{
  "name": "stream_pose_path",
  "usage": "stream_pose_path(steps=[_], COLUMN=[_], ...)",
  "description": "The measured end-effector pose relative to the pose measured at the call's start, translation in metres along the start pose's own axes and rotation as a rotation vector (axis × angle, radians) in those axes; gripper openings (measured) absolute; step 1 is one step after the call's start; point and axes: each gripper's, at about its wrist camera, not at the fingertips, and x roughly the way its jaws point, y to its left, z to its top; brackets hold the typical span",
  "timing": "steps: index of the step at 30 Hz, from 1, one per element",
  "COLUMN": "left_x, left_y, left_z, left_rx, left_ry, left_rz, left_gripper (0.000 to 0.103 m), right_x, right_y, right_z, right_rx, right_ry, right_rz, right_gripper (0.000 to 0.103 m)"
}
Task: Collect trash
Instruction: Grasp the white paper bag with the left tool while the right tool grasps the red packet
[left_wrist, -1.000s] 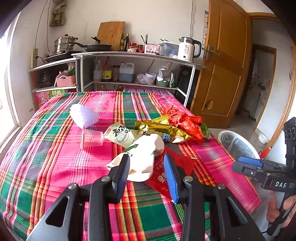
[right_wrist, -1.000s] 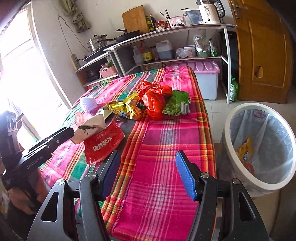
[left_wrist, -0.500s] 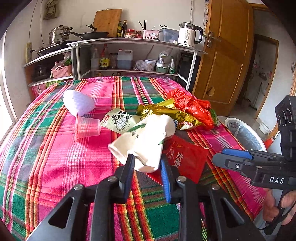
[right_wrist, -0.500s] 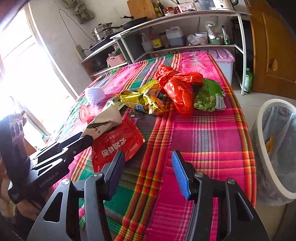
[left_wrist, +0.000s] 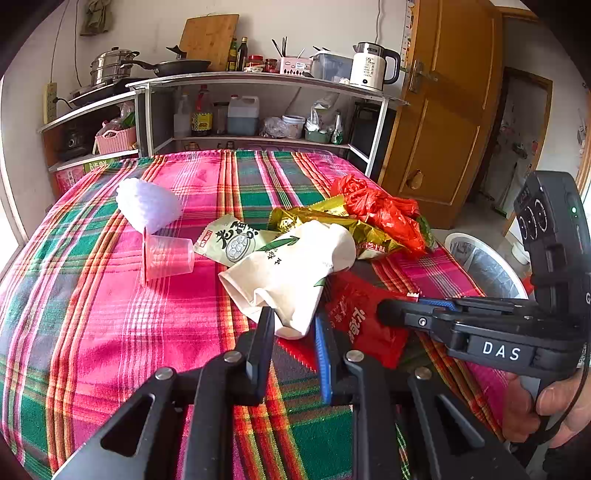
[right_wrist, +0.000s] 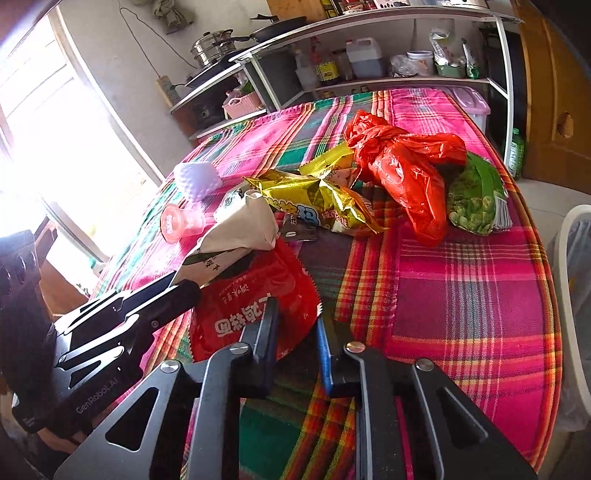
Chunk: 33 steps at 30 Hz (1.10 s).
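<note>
My left gripper (left_wrist: 293, 321) is shut on the near end of a crumpled cream paper bag (left_wrist: 291, 269), which is lifted off the plaid tablecloth; the bag also shows in the right wrist view (right_wrist: 240, 229). My right gripper (right_wrist: 295, 321) is closed on the near edge of a red snack packet (right_wrist: 255, 306), also seen in the left wrist view (left_wrist: 360, 317). Behind lie a gold wrapper (right_wrist: 314, 199), a red plastic bag (right_wrist: 406, 162), a green pea packet (right_wrist: 476, 199), a pink plastic cup (left_wrist: 166, 254) and a white foam sleeve (left_wrist: 147, 203).
A white bin with a liner (left_wrist: 484, 262) stands on the floor at the table's right edge. A metal shelf rack (left_wrist: 258, 107) with cookware and bottles stands behind the table. A wooden door (left_wrist: 443, 110) is at right.
My left gripper closed on the cream bag and lifted it. My right gripper moved left and forward to the red packet and closed on its edge.
</note>
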Motion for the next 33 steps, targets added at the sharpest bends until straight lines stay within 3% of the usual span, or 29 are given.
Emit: stream_pose_path(steps=[9,33], left_x=[-0.015,-0.040], left_y=[-0.001,-0.025], left_z=[0.004,0.016], left_rx=[-0.009,-0.020], left_ry=[-0.043,-0.096], left_rz=[-0.005,-0.026], left_gripper=[0.019,0.014], right_x=[-0.014,-0.079], right_y=[-0.004,-0.029], right_z=[-0.003,-0.010], right_rx=[0.012,0.056], right_ry=[-0.037,-0.156], right_rz=[0.006,-0.033], right_gripper=[0.002,0.001])
